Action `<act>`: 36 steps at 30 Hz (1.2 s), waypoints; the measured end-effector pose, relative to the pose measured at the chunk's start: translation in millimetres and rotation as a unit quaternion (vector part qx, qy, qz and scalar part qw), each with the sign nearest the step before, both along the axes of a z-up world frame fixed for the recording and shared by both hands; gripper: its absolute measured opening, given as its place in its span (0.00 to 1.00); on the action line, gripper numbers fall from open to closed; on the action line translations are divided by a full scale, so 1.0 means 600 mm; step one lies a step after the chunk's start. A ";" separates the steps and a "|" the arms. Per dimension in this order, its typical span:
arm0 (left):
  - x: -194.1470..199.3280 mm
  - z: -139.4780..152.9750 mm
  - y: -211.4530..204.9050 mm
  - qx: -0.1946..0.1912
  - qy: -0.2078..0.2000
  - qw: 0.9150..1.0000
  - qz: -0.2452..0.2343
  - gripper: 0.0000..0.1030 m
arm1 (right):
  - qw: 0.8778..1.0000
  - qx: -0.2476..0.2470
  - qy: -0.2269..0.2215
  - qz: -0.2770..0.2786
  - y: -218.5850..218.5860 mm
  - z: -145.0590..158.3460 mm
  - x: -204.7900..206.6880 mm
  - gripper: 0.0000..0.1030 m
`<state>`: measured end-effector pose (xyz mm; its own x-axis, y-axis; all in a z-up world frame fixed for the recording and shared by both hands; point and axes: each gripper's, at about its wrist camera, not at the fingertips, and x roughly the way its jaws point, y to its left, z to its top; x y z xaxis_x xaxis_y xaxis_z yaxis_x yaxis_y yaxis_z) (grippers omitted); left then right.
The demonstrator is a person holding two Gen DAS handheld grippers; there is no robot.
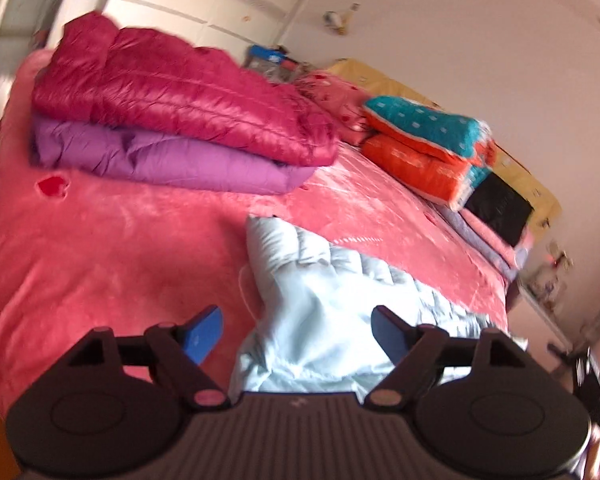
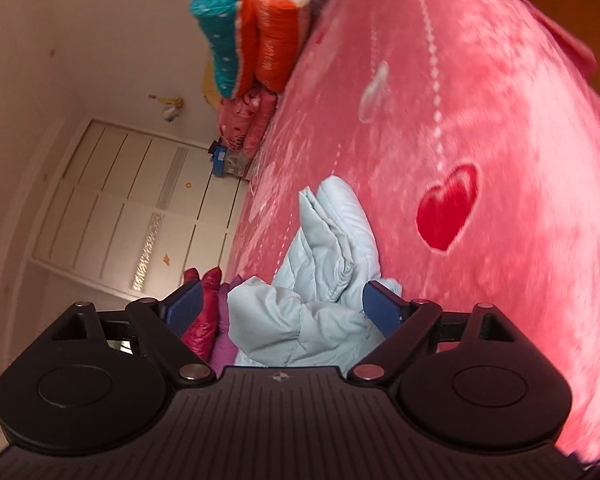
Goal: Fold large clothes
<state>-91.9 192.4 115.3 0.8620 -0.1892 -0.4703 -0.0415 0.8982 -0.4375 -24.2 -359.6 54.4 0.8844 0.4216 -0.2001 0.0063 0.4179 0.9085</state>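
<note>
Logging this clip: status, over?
Left gripper open, right gripper open. Pale blue jacket bunched on bed, not gripped. Folded jackets stacked clear of it.

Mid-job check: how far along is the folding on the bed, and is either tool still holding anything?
Done: the magenta jacket lies folded on the folded purple jacket. In hand: nothing; the left tool and right tool both stand open around the light blue jacket, pads not pressing it. Left: that jacket looks bunched on the pink blanket, so it probably needs finishing and stacking.

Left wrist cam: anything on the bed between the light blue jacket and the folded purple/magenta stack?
Nothing. Left wrist view shows only bare pink bedspread between the light blue jacket and the stack.
</note>
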 end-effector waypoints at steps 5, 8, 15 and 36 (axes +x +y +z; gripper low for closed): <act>0.011 -0.016 -0.024 0.070 0.009 0.997 -0.032 0.81 | 0.974 -0.223 -0.032 0.014 0.072 0.047 -0.011 1.00; 0.019 -0.030 -0.024 0.085 0.014 0.996 -0.031 0.81 | 0.940 -0.338 -0.034 0.023 0.113 0.053 -0.005 1.00; 0.027 -0.049 -0.039 0.123 0.013 0.991 -0.050 0.81 | 0.856 -0.512 -0.056 0.046 0.180 0.045 0.003 1.00; 0.096 -0.072 -0.082 0.175 0.010 0.982 -0.067 0.85 | 0.791 -0.602 -0.067 0.086 0.246 0.028 0.013 0.38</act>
